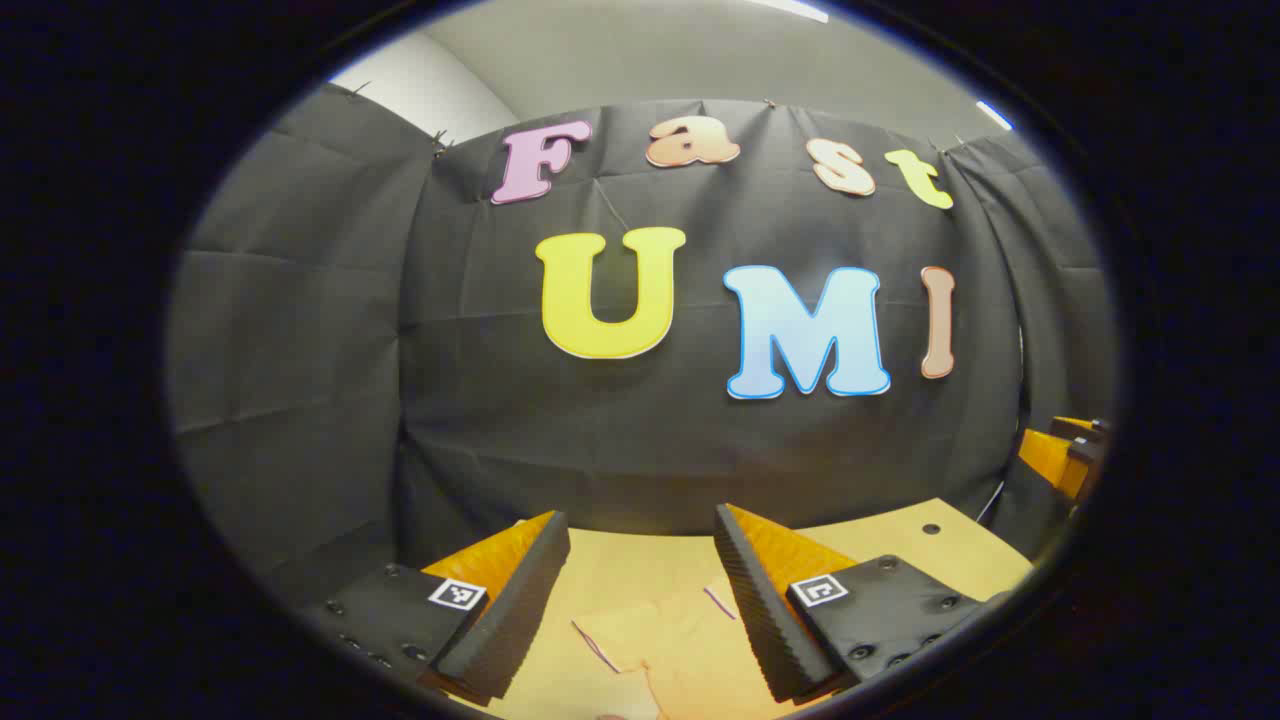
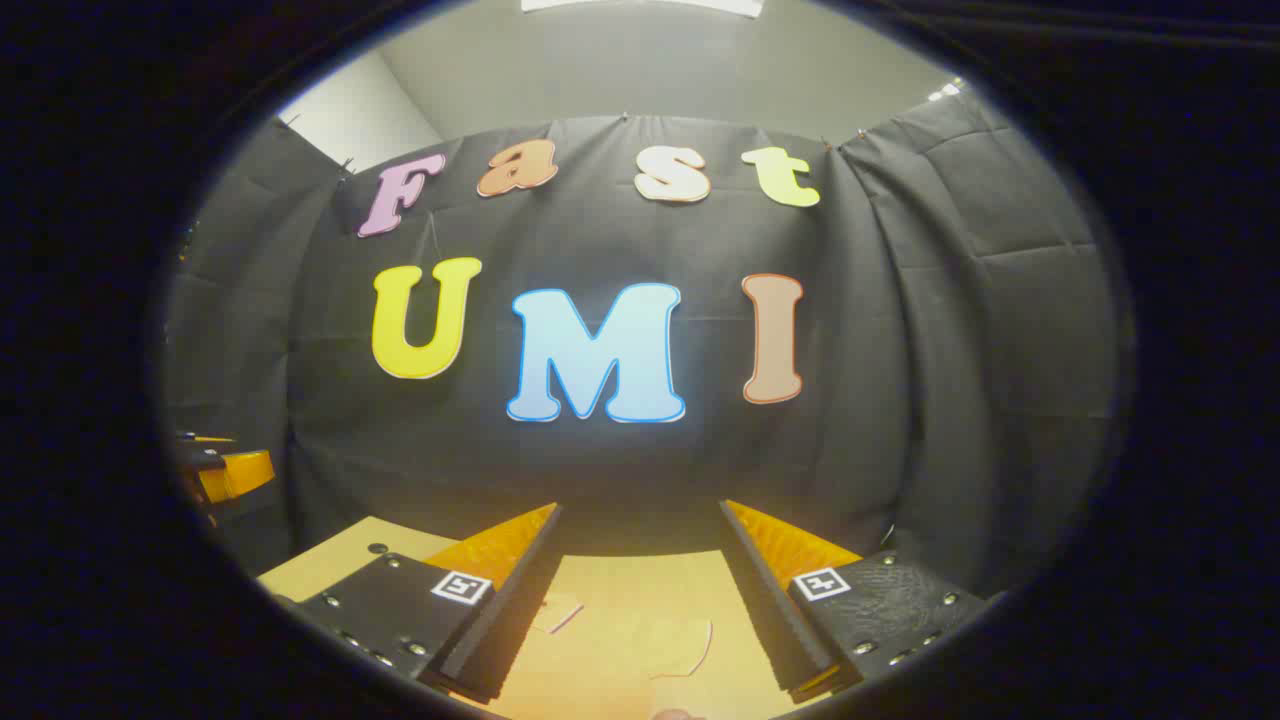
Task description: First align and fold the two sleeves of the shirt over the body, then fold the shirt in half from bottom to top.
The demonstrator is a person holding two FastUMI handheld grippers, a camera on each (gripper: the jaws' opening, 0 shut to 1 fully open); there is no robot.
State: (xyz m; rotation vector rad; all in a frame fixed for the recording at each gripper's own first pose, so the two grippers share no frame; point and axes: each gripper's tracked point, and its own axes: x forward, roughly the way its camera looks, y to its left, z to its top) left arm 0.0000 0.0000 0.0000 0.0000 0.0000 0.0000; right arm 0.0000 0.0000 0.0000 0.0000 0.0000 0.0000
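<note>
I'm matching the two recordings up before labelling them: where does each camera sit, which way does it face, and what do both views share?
Left gripper view: rides on the left gripper, facing the booth wall over the table; its own open fingers show, the other gripper at the right edge.
Right gripper view: rides on the right gripper, facing the same wall; its own open fingers show, the other gripper at the left edge.
Shared: the wall, the table, the pale shirt below the fingers.

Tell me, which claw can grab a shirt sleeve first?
Probably the left claw, narrowly. Both hang open above the shirt, but more of it shows ahead of the left one; the right claw faces just small edges.
</note>
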